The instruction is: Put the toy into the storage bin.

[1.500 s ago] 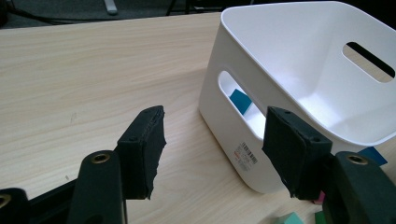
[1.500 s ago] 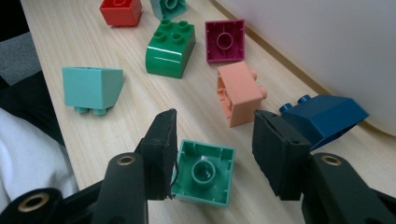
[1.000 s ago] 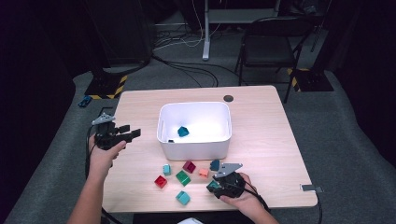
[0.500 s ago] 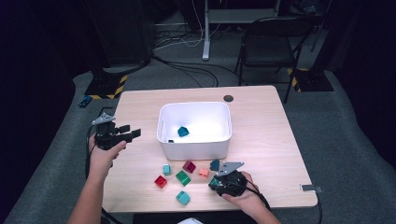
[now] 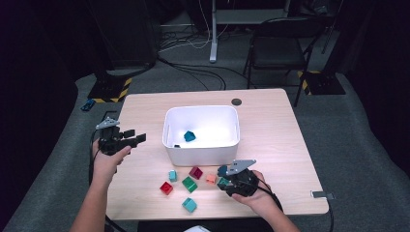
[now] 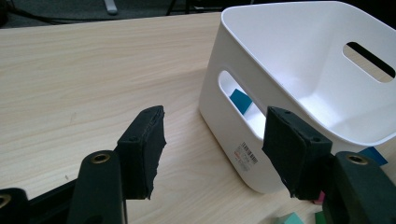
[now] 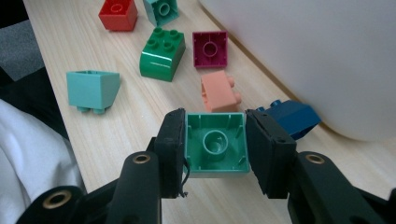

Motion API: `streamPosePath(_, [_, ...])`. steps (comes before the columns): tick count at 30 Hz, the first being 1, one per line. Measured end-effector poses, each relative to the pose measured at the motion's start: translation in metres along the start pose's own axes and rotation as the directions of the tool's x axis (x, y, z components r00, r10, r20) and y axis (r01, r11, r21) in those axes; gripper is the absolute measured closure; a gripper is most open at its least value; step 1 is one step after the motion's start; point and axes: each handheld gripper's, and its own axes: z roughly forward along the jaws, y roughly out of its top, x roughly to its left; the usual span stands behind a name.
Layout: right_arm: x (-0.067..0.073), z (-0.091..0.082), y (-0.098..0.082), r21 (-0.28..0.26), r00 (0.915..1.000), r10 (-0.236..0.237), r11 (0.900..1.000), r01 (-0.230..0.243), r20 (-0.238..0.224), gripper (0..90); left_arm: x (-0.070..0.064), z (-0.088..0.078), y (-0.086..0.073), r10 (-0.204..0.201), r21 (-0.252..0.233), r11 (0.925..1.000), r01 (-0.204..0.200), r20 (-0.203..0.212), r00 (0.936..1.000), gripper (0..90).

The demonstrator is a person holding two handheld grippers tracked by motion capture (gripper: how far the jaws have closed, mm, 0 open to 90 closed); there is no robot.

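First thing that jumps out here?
The right gripper, at the table's near edge, is clamped on an upside-down green block. Behind it sits the white bin with one teal block inside. The left gripper is open beside the bin.

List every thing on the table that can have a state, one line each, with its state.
Left hand-held gripper: open, nothing between its pads.
Right hand-held gripper: jaws just closed, shut on the green block, hollow side facing the camera.
White bin: upright, holding one blue block.
Dark green block: studs up.
Magenta block: hollow side up.
Light teal block: studs down.
Salmon block: on its side.
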Motion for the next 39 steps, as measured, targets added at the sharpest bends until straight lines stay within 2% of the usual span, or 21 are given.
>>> streamPosePath(10, [-0.005, -0.017, 0.026, -0.019, 0.9995, -0.015, 1.000, 0.015, -0.027, 58.7, 0.000, 0.000, 0.000, -0.001, -0.003, 1.0000, 0.001, 0.000, 1.0000, 38.5])
streamPosePath(18, [-0.012, -0.030, 0.042, -0.034, 0.9985, 0.001, 0.999, -0.003, -0.054, 58.7, 0.000, 0.000, 0.000, 0.000, 0.002, 1.0000, 0.000, 0.001, 1.0000, 38.5])
streamPosePath(21, [-0.014, -0.035, 0.048, -0.048, 0.9978, -0.015, 0.999, 0.012, -0.065, 58.7, 0.001, 0.001, 0.000, 0.002, 0.002, 1.0000, -0.002, 0.000, 1.0000, 38.4])
streamPosePath(32, [-0.018, -0.056, 0.074, -0.101, 0.9970, -0.016, 0.995, 0.008, -0.076, 58.7, 0.001, 0.001, 0.000, -0.002, 0.003, 1.0000, 0.002, 0.000, 1.0000, 38.5])
streamPosePath(39, [-0.020, -0.068, 0.096, -0.120, 0.9980, -0.028, 0.993, 0.021, -0.057, 58.7, 0.001, 0.001, 0.000, -0.001, 0.003, 1.0000, 0.001, 0.000, 1.0000, 38.4])
